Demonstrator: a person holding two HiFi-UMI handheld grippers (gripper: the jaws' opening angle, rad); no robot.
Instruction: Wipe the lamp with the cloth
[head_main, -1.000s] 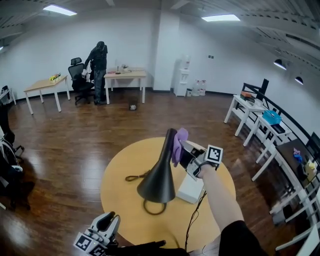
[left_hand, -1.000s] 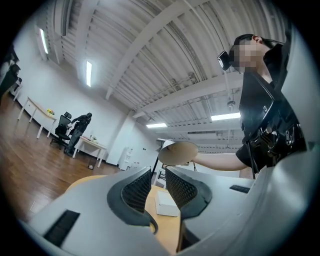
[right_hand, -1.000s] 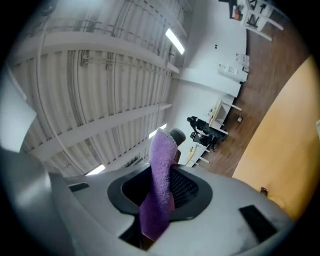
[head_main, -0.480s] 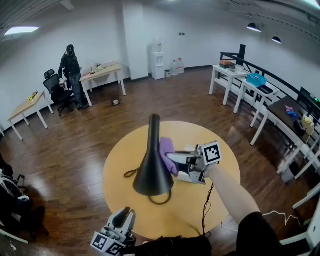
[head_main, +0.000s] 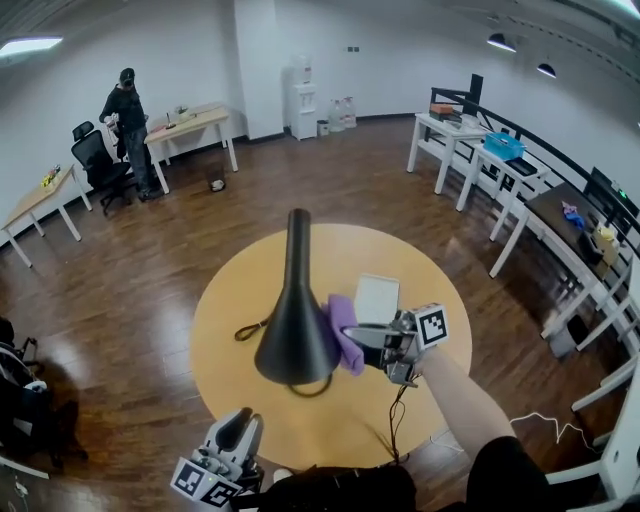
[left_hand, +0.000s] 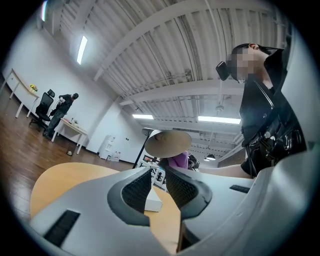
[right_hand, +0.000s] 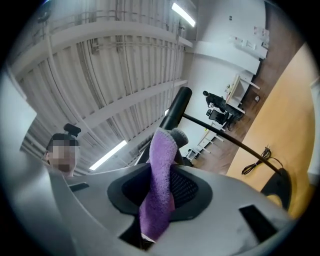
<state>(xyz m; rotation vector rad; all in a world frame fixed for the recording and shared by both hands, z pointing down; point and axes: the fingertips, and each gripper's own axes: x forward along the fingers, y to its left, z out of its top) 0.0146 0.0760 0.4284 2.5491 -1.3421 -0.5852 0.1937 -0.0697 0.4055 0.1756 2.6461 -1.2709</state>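
Round table (head_main: 235, 290): right tool (head_main: 357, 338) drew cloth (head_main: 341, 314) down lamp (head_main: 294, 325).

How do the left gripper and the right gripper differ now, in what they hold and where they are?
The right gripper has its jaws shut on a purple fleecy cloth; the left gripper has its jaws slightly apart, with nothing between them. The right gripper holds the cloth at the side of the black cone-shaped lamp shade; the left gripper is by the round wooden table's near edge, away from the lamp. Both carry a marker cube.
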